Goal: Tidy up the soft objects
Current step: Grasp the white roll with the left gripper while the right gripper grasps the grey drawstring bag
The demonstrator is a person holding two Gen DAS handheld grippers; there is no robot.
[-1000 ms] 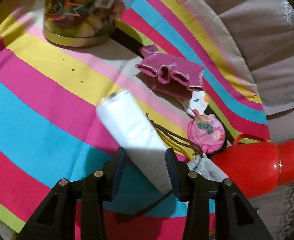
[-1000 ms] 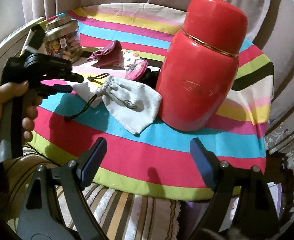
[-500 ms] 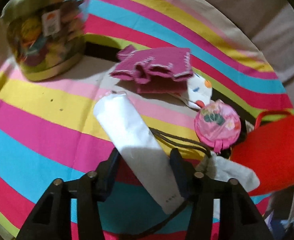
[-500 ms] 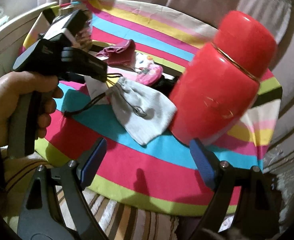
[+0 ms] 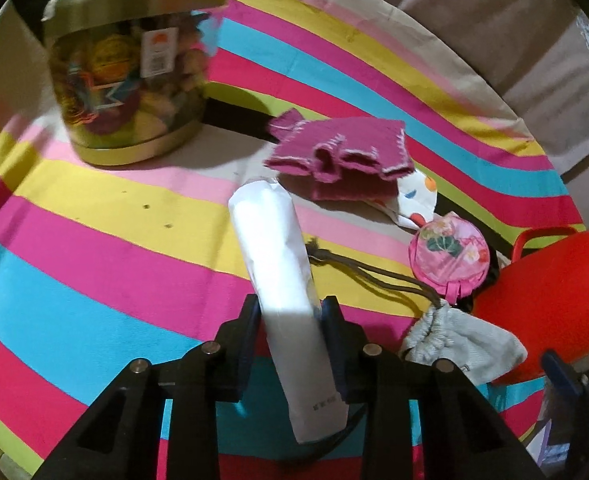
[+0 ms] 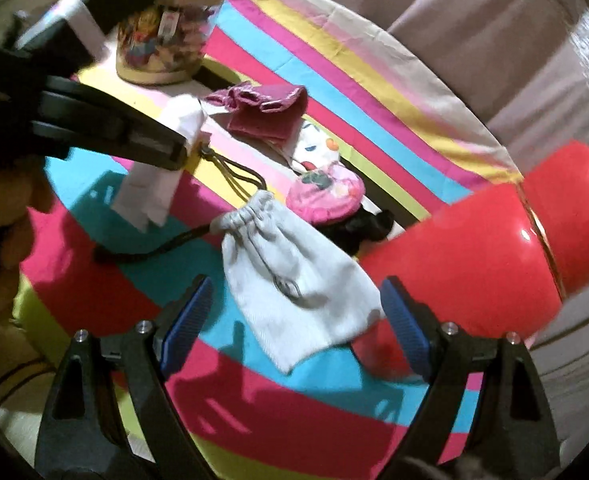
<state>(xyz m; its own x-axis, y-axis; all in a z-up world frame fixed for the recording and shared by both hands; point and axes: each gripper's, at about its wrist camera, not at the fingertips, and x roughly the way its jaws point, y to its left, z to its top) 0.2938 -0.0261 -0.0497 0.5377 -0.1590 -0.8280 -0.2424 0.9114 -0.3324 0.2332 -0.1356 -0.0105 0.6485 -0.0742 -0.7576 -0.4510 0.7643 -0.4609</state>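
Observation:
A long white soft packet (image 5: 282, 280) lies between the fingers of my left gripper (image 5: 290, 320), whose jaws are closing; both pads touch its sides. The right wrist view shows that packet (image 6: 150, 196) hanging tilted from the left gripper (image 6: 174, 148), just above the striped cloth. My right gripper (image 6: 296, 296) stands open over a grey drawstring pouch (image 6: 294, 280) and does not touch it. A magenta knitted cloth (image 5: 342, 156) and a round pink pouch (image 5: 450, 256) lie further back.
A red flask (image 6: 474, 260) stands close to the right of the grey pouch. A clear jar with a gold lid (image 5: 130, 76) is at the back left. A white patterned cloth (image 5: 414, 196) lies under the magenta one. The striped tablecloth (image 5: 74, 240) is round-edged, with curtains behind.
The left jaws have narrowed onto the white packet, and its far end now points more away. My right gripper has moved in over the grey pouch and rolled, so the flask looks tilted.

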